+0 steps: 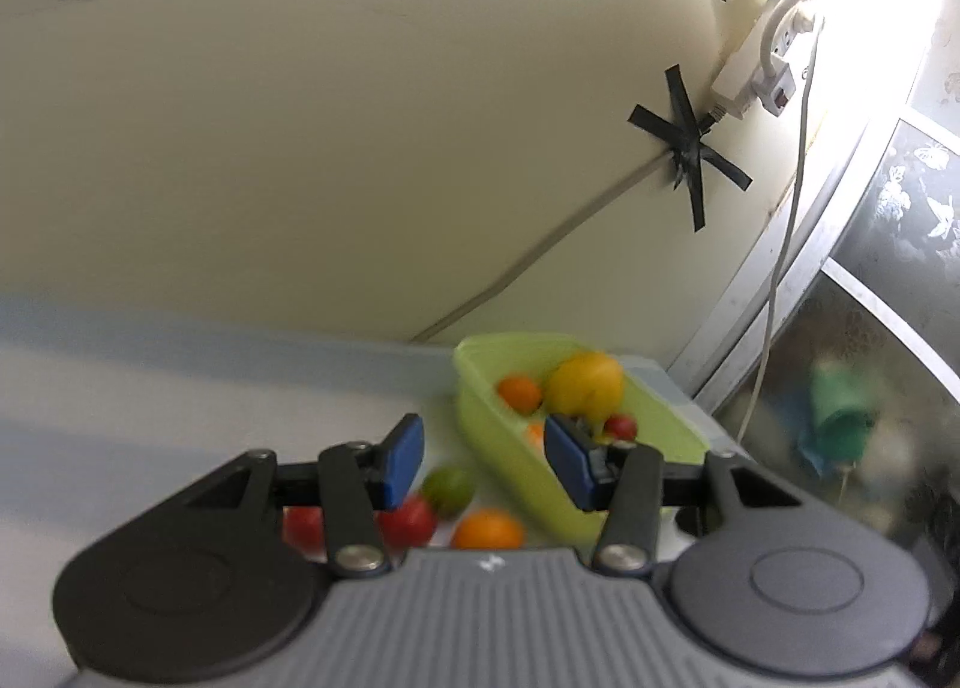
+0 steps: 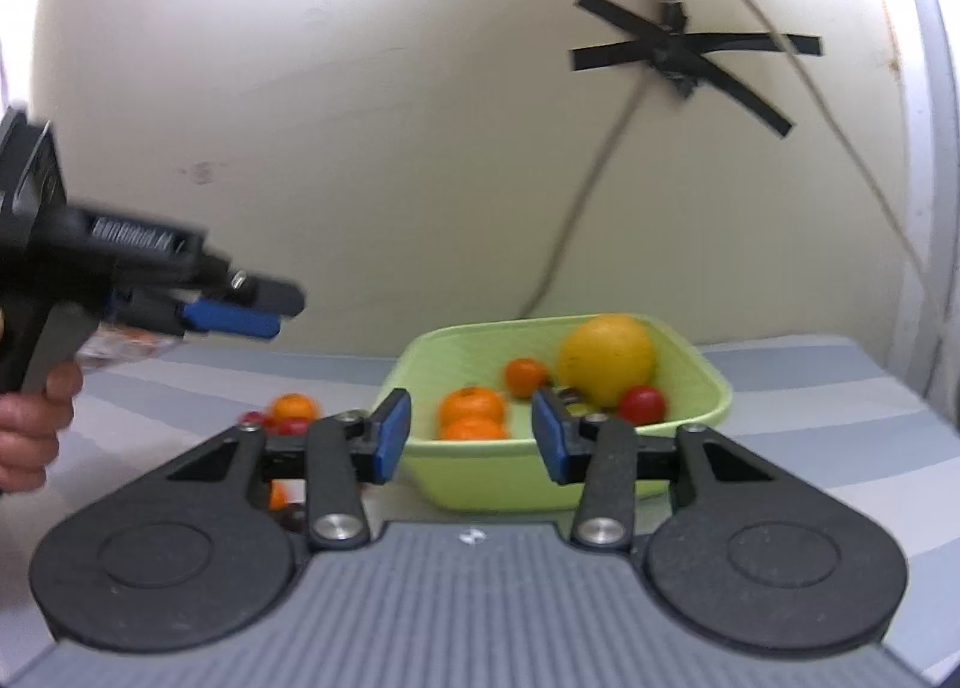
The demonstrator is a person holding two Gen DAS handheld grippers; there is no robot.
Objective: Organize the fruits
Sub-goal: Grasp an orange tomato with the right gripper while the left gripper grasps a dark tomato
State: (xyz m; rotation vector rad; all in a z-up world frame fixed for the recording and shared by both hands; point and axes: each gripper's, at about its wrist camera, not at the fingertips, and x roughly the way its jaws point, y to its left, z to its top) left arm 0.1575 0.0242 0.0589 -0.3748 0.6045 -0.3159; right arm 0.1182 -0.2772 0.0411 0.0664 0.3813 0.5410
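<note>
The green tub (image 2: 558,478) sits on the desk (image 2: 840,406) below the wall, holding a big yellow fruit (image 2: 607,358), several oranges (image 2: 471,406) and a small red fruit (image 2: 642,404). Left of the tub lie loose fruits — a lime (image 1: 448,488), an orange (image 1: 487,530) and red ones (image 1: 414,520). Both the left gripper (image 1: 483,463) and the right gripper (image 2: 471,436) hang above the desk near the tub, jaws spread wide and holding nothing.

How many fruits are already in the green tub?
5 show: a big yellow fruit at the back, a red one beside it, three orange ones. More may be hidden.
</note>
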